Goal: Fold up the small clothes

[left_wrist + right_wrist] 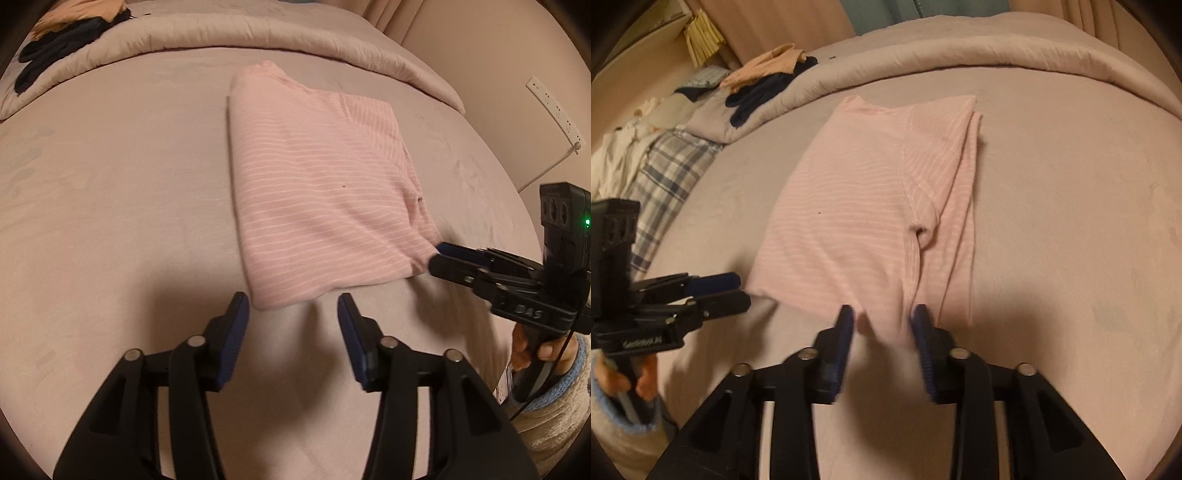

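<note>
A pink striped shirt [317, 192] lies folded into a long rectangle on the bed; it also shows in the right wrist view [857, 214]. My left gripper [293, 306] is open and empty, just short of the shirt's near left corner. My right gripper [884, 321] is open, its jaws on either side of the shirt's near right corner, with the cloth between the pads. From the left wrist view the right gripper [437, 254] touches that corner. The left gripper [738, 286] appears at the shirt's other near corner.
The bed sheet [110, 206] is pale pink, with a rolled duvet [229, 33] along the far side. Dark and orange clothes [768, 81] lie on the duvet. A plaid cloth [665, 166] and white garments [617, 158] lie at the left. A power strip [554, 107] hangs on the wall at the right.
</note>
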Tool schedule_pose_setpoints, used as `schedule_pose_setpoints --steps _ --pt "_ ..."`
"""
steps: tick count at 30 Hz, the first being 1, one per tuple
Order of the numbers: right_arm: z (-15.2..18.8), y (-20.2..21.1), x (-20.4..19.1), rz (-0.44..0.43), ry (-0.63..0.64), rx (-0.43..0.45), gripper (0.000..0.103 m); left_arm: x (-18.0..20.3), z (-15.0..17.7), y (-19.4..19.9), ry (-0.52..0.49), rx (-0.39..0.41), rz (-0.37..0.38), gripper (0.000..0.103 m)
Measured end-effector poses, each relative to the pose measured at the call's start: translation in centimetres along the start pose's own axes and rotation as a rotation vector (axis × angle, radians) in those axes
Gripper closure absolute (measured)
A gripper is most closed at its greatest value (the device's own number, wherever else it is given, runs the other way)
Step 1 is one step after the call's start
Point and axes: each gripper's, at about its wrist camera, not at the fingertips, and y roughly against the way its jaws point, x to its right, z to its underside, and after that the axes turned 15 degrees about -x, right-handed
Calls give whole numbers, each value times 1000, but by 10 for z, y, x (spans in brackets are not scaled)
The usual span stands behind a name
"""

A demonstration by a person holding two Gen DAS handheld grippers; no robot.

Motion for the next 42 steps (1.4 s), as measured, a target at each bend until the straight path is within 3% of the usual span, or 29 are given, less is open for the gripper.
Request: schedule_pose_setpoints --steps 1,5,7,9,14,21,32,42 --pt "0 1 2 -6 -7 1 50 -3 1 2 7 5 2 44" --pt "6 5 10 -60 -40 11 45 -13 1 5 44 17 11 37" --pt "2 6 20 -89 -78 14 37 -19 -2 5 64 20 20 28" --pt "1 5 28 -100 -129 17 31 -24 -5 4 77 23 21 26" --pt "-5 -2 50 -187 -231 14 31 -37 -11 -1 114 7 63 25" --pt "-26 -15 63 -290 -308 16 30 -59 -33 -9 205 -11 209 20" --pt "-49 -22 63 -313 -276 -8 28 -77 -54 -15 274 0 353 7" --pt "-74 -37 52 -355 -202 -25 28 -52 -87 -25 174 -1 321 6"
